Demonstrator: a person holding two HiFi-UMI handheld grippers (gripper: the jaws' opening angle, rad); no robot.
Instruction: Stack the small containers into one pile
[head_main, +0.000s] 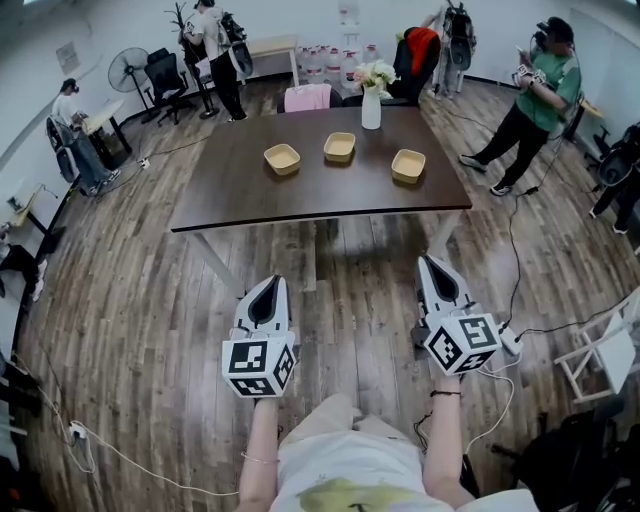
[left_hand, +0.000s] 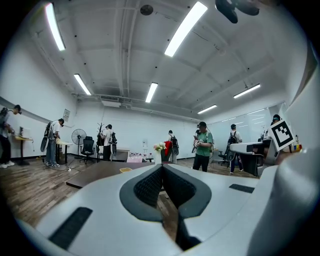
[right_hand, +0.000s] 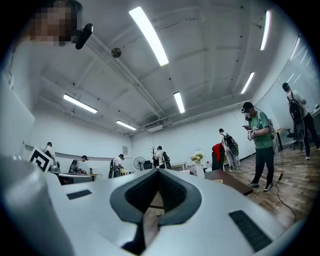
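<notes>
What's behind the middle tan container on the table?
A white vase of pale flowers stands behind the middle tan square container, near the dark wooden table's far edge. The vase covers the edge itself.

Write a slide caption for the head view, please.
Left claw and right claw shut; three containers unstacked on table.

Long ceiling light strips (left_hand: 185, 27) fill both gripper views with bright, even white light and burn out to plain glare. The head view is dimmer and cooler. There the dark counter (head_main: 320, 170) carries a pale sheen and throws a soft shadow on the wood floor (head_main: 130, 300) beneath it. Every view bows strongly toward its edges, and the gripper views have black corners. The shell of the left claw (left_hand: 162, 166) nearest the lens is out of focus.
</notes>
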